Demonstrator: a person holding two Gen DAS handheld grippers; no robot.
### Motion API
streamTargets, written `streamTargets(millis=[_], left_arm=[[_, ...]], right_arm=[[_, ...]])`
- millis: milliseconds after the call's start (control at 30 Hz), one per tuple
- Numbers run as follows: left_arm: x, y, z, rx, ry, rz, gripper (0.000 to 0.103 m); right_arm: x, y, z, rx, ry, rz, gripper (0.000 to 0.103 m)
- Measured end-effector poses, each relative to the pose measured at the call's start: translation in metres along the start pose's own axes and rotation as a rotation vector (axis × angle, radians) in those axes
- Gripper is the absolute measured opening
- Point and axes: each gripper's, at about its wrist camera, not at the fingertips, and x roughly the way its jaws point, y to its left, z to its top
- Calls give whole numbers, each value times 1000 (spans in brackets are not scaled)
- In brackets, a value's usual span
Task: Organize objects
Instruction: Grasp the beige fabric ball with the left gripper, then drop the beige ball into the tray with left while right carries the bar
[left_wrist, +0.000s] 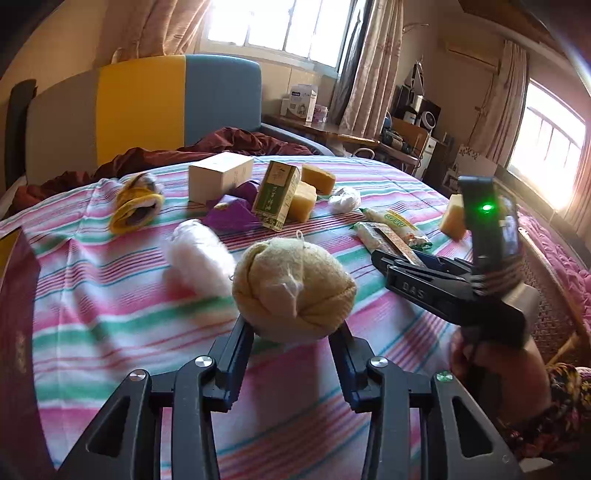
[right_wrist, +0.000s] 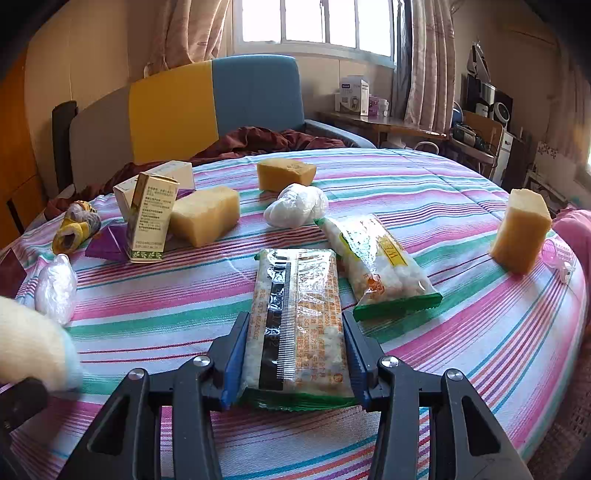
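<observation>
L tongs (left_wrist: 291, 334) clamp a rolled cream towel ball (left_wrist: 293, 286) above the striped bed (left_wrist: 110, 314), while R tongs (right_wrist: 295, 354) grip a snack packet (right_wrist: 299, 317) lying mid-bed beside another packet (right_wrist: 376, 258).

"DAS" embossed on right gripper (left_wrist: 419, 271) body, 3 o'clock in left wrist view. Green box (right_wrist: 149, 218), snack packets (right_wrist: 299, 317): print too small, unreadable, 9 and 6 o'clock.
</observation>
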Motion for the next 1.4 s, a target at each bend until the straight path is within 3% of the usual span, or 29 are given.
streamTargets(millis=[300,633,1067,1400], left_arm=[[-42,21,-11,-74,-42,-2,42],[-93,54,-15,-186,-112,21,42],[-153,156,-49,-429,-129,186,42],[-171,220,-77,-559,-47,331,42]], right_arm=[[-9,13,-1,-69,-13,-65,47],[-20,33,-5,-136,-5,-68,47],[-37,60,-7,-203,-27,-43,47],[-72,81,2,-221,-87,3,47]])
